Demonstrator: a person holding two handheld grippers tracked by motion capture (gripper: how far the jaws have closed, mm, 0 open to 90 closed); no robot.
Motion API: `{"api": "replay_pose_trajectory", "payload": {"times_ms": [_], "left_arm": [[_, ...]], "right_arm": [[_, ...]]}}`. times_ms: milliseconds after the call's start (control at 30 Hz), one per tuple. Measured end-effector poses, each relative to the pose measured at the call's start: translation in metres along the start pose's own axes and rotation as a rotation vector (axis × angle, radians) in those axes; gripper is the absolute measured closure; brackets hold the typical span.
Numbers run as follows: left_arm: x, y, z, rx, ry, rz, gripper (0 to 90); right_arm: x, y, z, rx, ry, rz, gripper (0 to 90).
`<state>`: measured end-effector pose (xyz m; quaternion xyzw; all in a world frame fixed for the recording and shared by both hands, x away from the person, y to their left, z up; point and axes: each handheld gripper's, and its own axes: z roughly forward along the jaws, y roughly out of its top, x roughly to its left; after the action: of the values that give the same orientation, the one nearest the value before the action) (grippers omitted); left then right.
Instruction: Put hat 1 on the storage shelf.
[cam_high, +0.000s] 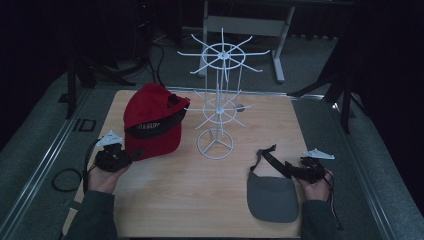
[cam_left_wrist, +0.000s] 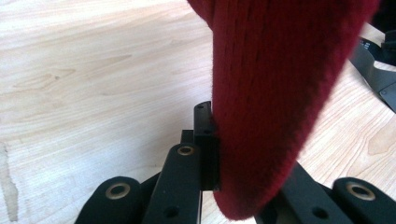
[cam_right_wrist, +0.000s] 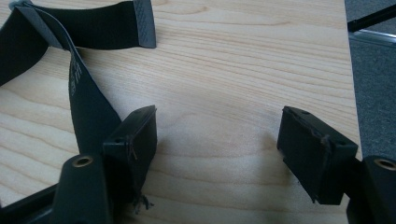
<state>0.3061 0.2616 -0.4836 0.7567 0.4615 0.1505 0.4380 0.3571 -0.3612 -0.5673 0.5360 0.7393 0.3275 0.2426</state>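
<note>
Now left gripper (cam_left_wrist: 212, 154) clamped on red cap (cam_left_wrist: 275, 93) brim, right gripper (cam_right_wrist: 217, 154) spread apart beside grey visor's strap (cam_right_wrist: 84, 98)

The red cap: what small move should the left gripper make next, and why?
Probably lift the red cap toward the white wire rack. The left gripper is already shut on the cap's brim, and the rack's hooks look free.

Cap (cam_high: 151, 122) sits on table (cam_high: 200, 200) left side w/ wire rack (cam_high: 218, 100) just right of it at centre-back, visor (cam_high: 272, 192) front right, left gripper (cam_high: 131, 156) at cap's front edge, right gripper (cam_high: 290, 167) beside visor's strap (cam_high: 267, 156).
</note>
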Motion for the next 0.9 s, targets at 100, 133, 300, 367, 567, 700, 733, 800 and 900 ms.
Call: {"api": "replay_pose_trajectory", "payload": {"times_ms": [100,133,300,367,567,700,733,800,900], "left_arm": [[0.001,0.003,-0.002,-0.007,0.005,-0.002,86.0],[0.001,0.004,-0.003,-0.010,0.005,0.000,86.0],[0.000,0.009,-0.006,-0.022,0.010,0.005,86.0],[0.000,0.011,-0.007,-0.028,0.017,0.009,86.0],[-0.001,0.018,-0.011,-0.045,0.023,0.016,86.0],[-0.001,0.023,-0.014,-0.054,0.029,0.022,86.0],[-0.001,0.023,-0.014,-0.058,0.031,0.022,86.0],[-0.001,0.026,-0.016,-0.065,0.033,0.024,86.0],[-0.002,0.029,-0.018,-0.075,0.037,0.027,86.0]], "right_arm": [[0.000,0.000,0.000,0.000,0.000,0.001,28.4],[0.000,0.000,0.000,0.000,0.000,0.001,28.4],[0.000,0.000,0.000,0.000,0.000,0.001,28.4],[0.000,0.000,0.000,0.000,0.000,0.001,28.4],[0.000,0.000,0.000,0.000,0.000,0.001,28.4],[0.000,0.000,0.000,0.000,0.000,0.001,28.4],[0.000,0.000,0.000,0.000,0.000,0.001,28.4],[0.000,0.000,0.000,-0.001,0.000,0.001,28.4],[0.000,0.000,0.000,-0.001,0.000,0.001,28.4]]}}
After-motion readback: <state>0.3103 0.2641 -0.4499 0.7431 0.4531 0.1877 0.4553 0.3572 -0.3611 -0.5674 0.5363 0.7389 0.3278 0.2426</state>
